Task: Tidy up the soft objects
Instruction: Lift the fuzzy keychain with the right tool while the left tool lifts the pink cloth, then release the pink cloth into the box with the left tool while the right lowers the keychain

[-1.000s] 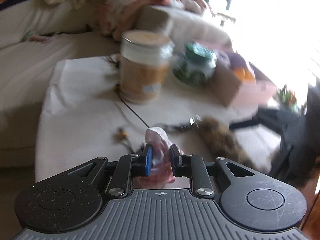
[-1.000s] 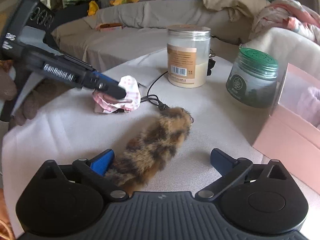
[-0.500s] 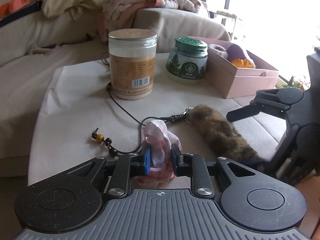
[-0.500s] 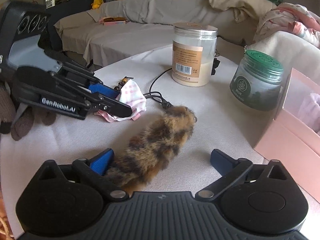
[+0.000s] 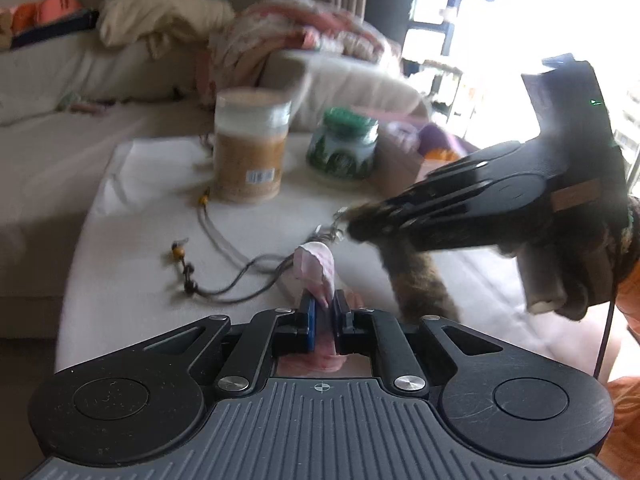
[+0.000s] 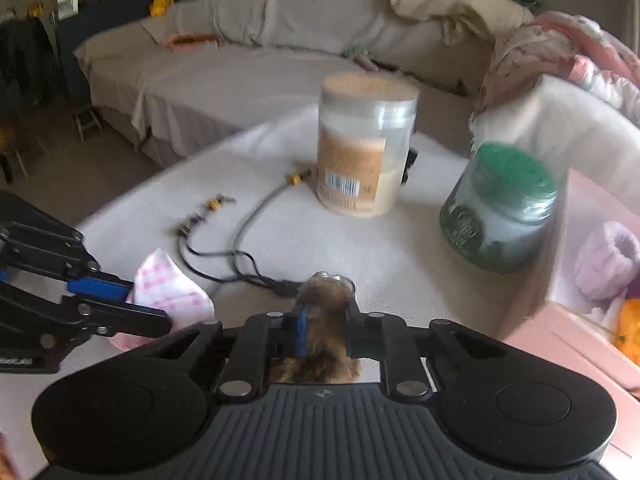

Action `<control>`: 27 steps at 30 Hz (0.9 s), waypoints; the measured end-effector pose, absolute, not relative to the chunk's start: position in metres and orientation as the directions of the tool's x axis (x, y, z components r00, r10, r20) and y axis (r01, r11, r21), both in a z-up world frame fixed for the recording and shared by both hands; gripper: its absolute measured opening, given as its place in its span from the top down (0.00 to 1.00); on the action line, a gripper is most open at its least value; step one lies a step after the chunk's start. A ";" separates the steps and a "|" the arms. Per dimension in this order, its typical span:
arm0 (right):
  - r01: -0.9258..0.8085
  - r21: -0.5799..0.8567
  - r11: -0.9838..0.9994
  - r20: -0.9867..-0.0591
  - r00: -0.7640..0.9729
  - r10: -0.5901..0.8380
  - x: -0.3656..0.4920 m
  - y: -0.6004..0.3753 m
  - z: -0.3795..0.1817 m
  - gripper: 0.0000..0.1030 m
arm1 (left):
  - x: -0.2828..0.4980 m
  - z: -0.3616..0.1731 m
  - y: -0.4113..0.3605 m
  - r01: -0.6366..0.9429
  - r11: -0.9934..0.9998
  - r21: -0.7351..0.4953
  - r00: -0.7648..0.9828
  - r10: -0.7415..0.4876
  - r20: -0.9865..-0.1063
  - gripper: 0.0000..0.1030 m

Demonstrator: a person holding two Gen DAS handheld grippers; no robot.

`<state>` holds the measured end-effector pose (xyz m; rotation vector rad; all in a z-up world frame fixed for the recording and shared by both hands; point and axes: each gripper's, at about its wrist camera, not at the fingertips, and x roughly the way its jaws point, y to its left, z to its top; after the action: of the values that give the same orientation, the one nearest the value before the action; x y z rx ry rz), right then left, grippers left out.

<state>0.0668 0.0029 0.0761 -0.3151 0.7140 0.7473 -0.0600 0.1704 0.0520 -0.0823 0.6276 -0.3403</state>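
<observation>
My left gripper (image 5: 324,308) is shut on a pink checked cloth (image 5: 316,264), held just above the white table cover (image 5: 140,272). In the right wrist view the same cloth (image 6: 168,292) sticks out of the left gripper (image 6: 150,306) at the lower left. A brown furry tail keychain (image 6: 324,300) sits between the jaws of my right gripper (image 6: 326,320), which are closing on it with the pads pressing on the fur. From the left wrist view the tail (image 5: 420,280) hangs lifted under the right gripper. Its dark cord (image 6: 240,240) with beads trails across the table.
A beige-lidded jar (image 6: 364,160) and a green-lidded jar (image 6: 500,216) stand on the table behind the cord. At the right is an open pink box (image 6: 560,320) holding a purple soft item (image 6: 608,264) and something orange. A covered sofa with piled bedding lies beyond.
My right gripper has closed on the furry tail and raised it off the table. The left gripper has drawn back with the pink cloth and squeezed it tighter.
</observation>
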 end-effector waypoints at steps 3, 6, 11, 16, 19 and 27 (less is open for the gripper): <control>-0.678 -0.090 0.730 -0.590 0.627 0.510 0.039 -0.027 0.120 0.86 | -0.075 0.071 0.167 0.295 0.944 -0.147 0.793 -0.328 -0.514 0.90; -0.624 -0.105 0.774 -0.461 0.720 0.518 0.009 -0.068 0.173 0.86 | -0.088 0.090 0.161 0.304 0.944 -0.126 0.825 -0.327 -0.460 0.90; -0.497 -0.166 0.852 -0.227 0.860 0.457 -0.041 -0.131 0.246 0.86 | -0.095 0.124 0.140 0.368 0.916 -0.158 0.844 -0.400 -0.357 0.89; -0.390 -0.199 0.899 -0.151 0.919 0.365 -0.060 -0.176 0.280 0.86 | -0.075 0.159 0.105 0.443 0.878 -0.182 0.829 -0.478 -0.290 0.89; -0.317 -0.194 0.928 -0.125 0.947 0.297 -0.055 -0.199 0.291 0.86 | -0.046 0.177 0.081 0.479 0.855 -0.199 0.812 -0.518 -0.270 0.89; -0.294 -0.139 0.946 -0.093 0.954 0.283 -0.015 -0.227 0.318 0.86 | 0.105 0.160 0.027 0.444 0.824 -0.353 0.738 -0.559 -0.378 0.88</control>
<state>-0.0150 -0.2272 0.3178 -0.1523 0.0725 0.2945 0.1050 0.0266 0.1599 -0.2470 0.4923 -0.5566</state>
